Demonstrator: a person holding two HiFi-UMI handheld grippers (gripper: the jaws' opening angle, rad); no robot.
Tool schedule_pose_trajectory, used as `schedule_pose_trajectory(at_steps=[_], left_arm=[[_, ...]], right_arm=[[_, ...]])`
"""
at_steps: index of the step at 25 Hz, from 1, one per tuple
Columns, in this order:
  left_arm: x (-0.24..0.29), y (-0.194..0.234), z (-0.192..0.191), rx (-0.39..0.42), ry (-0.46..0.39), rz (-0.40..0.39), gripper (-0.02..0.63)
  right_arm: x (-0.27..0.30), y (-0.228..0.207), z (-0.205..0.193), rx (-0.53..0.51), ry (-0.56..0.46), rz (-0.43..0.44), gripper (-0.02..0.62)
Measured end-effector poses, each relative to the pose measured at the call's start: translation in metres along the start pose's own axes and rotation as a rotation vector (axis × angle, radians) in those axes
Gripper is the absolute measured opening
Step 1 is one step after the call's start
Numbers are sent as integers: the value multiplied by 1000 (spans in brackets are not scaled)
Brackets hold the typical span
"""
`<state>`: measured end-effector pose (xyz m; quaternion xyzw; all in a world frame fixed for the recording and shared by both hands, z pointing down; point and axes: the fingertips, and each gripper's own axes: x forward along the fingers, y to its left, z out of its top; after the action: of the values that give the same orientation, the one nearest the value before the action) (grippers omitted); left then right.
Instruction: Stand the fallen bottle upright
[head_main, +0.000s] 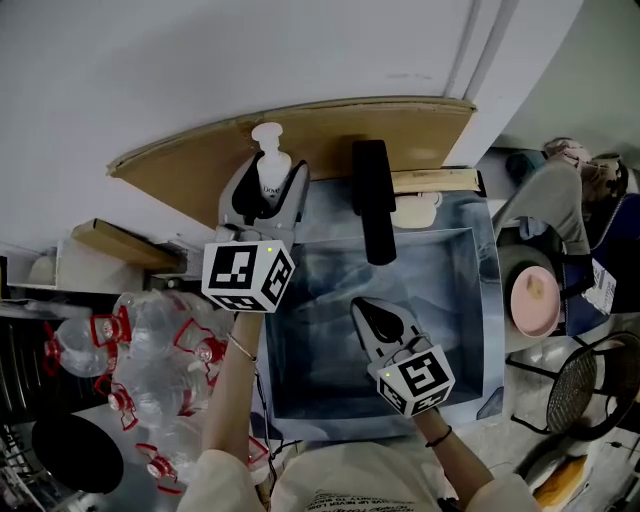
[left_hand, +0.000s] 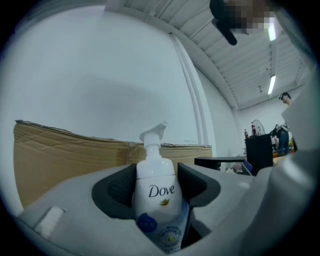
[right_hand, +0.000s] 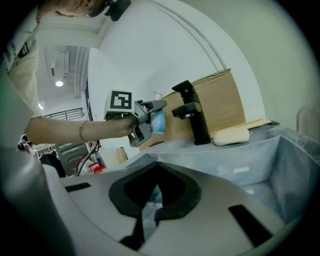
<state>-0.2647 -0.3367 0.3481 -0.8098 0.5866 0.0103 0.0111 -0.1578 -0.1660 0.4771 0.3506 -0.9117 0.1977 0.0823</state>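
Bottle (left_hand: 155, 192) held upright in left gripper (head_main: 268, 190) above sink (head_main: 478, 300) corner.

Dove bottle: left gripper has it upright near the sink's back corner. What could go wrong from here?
1. The left gripper clamps the pump bottle on its smooth, rounded body; it may slip or tilt as the jaws open.
2. It is held by the sink rim beside the cardboard. The ledge there looks narrow, so an off-centre set-down could drop it into the basin.
3. The faucet stands close by; a sideways swing could knock it.
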Motion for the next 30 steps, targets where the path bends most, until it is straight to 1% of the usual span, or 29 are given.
schedule_pose_trajectory(at_steps=[2, 5, 7, 11, 14, 25, 30], left_arm=[[-2, -1, -1, 21, -48, 56, 265], [-4, -4, -7, 5, -103, 117, 265], [-4, -7, -11, -6, -126, 138, 265], [-2, -13, -20, -5, -143, 161, 265], [-2, -17, -23, 2, -163, 168, 265], [-3, -28, -31, 86, -198, 159, 265], [-4, -28, -35, 84, -208, 164, 265]], right_arm=[[-1, 0, -4, 4, 5, -4, 4], [-3, -2, -10, 11, 11, -14, 5], [-4, -5, -13, 17, 11, -25, 4], [-5, -9, -18, 22, 8, -27, 5], [-6, -12, -22, 25, 14, -35, 3], [-1, -11, -33, 47, 27, -35, 4], [0, -12, -36, 47, 36, -38, 3]])
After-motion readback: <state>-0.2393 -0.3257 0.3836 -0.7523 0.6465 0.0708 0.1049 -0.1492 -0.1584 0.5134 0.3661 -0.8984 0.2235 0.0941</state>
